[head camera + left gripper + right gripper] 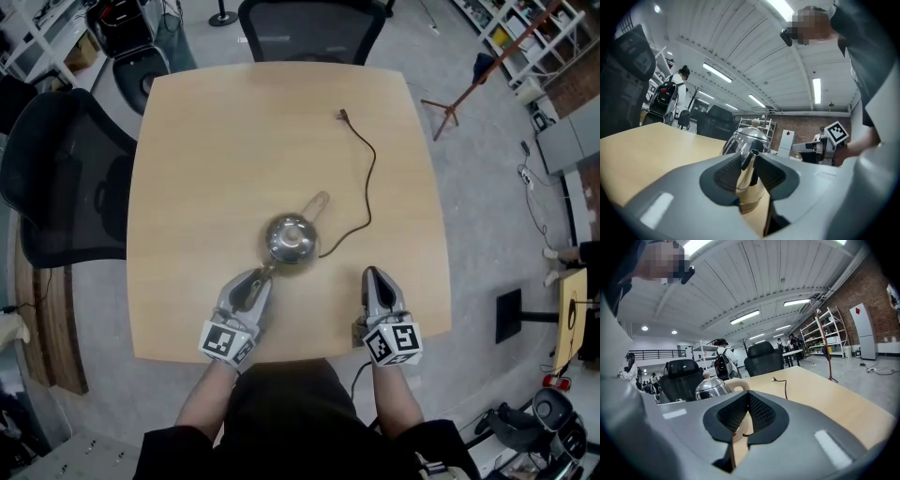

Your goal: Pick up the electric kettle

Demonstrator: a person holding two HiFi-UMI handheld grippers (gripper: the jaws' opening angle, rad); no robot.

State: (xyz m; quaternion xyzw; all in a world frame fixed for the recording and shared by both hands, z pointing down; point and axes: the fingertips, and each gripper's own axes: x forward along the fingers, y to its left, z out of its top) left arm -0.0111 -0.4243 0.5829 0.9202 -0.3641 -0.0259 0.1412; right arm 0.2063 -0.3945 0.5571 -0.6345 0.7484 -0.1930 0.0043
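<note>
Kettle [291, 240] spout clamped in left hand-held gripper [264, 275]; right hand-held gripper [373, 273] closed, empty, nearby.

Kettle [291, 239] on table [206, 141], cord [367, 178] behind

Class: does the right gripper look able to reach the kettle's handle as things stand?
Probably yes: only bare table and a cord lie between right gripper and kettle handle; jaws shut.

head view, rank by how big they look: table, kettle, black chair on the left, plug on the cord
1. table
2. black chair on the left, partly hidden behind the table
3. kettle
4. plug, tiny
</note>
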